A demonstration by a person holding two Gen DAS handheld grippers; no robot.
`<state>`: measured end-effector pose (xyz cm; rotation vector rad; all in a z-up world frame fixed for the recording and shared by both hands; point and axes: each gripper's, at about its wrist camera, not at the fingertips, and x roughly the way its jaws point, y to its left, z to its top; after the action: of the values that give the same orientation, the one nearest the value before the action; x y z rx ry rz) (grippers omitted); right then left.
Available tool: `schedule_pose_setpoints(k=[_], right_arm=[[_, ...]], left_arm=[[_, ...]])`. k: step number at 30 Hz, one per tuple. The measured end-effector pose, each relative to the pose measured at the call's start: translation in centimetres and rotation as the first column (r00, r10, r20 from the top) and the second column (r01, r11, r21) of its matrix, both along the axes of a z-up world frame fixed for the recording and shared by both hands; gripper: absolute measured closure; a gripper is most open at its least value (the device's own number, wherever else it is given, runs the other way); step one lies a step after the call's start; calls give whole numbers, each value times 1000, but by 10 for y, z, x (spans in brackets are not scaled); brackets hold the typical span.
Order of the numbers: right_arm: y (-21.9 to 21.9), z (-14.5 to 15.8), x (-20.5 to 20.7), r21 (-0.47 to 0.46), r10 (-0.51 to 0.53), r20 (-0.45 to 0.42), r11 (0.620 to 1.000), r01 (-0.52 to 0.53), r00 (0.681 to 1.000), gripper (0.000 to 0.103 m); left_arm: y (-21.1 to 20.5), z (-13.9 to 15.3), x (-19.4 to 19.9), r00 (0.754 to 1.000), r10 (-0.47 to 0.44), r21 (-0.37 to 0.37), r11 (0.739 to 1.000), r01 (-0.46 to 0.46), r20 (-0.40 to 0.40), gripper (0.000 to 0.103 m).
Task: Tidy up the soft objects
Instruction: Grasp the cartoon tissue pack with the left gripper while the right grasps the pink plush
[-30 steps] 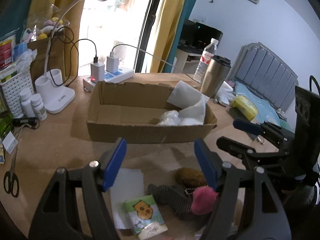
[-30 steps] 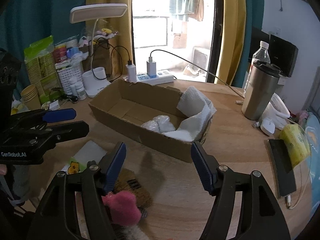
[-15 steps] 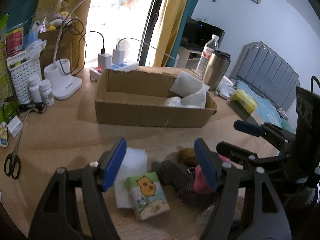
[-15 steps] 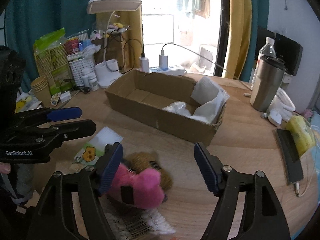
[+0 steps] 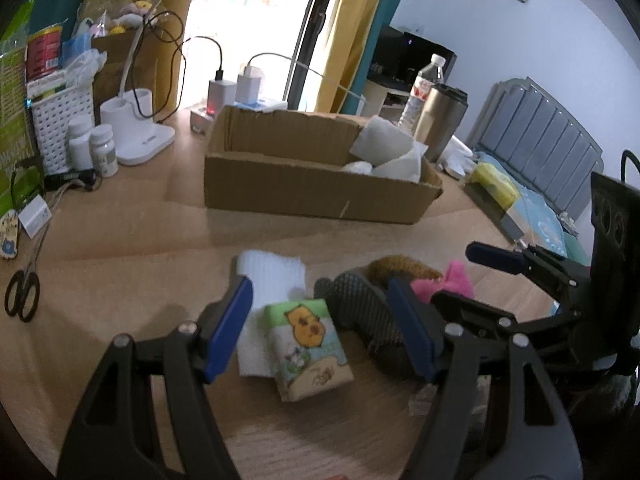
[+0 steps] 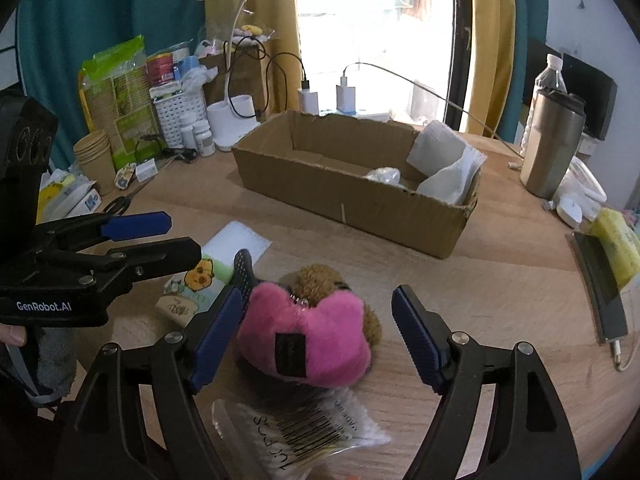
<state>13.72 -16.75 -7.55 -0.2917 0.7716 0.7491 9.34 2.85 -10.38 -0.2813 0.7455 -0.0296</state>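
The wooden counter [image 6: 500,280] carries a long, shallow cardboard box [image 6: 352,196] of stiff corrugated board, already holding folded white cloths [image 6: 448,160] at one end. Nearer the camera lies a loose cluster of soft things. The pink plush toy [image 6: 308,336], fluffy and rounded with a small dark label, rests against a brown furry toy [image 6: 320,278]; it looks light and squashy, so a grip across its plump middle should hold without slipping. The right gripper [image 6: 316,332] has just been widening its jaws, which straddle the plush without pressing it. Beside it sits a printed tissue pack [image 5: 308,344], flat and yielding. The left gripper [image 5: 320,324] hangs over it, jaws apart and empty.
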Motion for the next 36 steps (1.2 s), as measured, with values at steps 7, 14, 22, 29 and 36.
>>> schedule_pose_setpoints(k=[7, 14, 22, 29, 36], right_arm=[[0, -8, -3, -8, 6, -18, 1000, -6, 1000, 23], [0, -15, -4, -21, 13, -28, 1000, -14, 1000, 23], [2, -18, -3, -32, 23, -28, 999, -24, 999, 23], [2, -20, -5, -44, 37, -24, 998, -38, 999, 23], [3, -20, -8, -51, 49, -20, 997, -50, 999, 32]], left_arm=[[-2, -13, -5, 1000, 0, -3, 1000, 0, -27, 31], [-7, -26, -4, 998, 9, 8, 1000, -9, -68, 31], [-8, -35, 2, 993, 38, 53, 998, -32, -115, 31], [-14, -43, 4, 988, 47, 118, 993, -30, -147, 31], [-18, -44, 3, 989, 47, 165, 986, -24, -138, 32]])
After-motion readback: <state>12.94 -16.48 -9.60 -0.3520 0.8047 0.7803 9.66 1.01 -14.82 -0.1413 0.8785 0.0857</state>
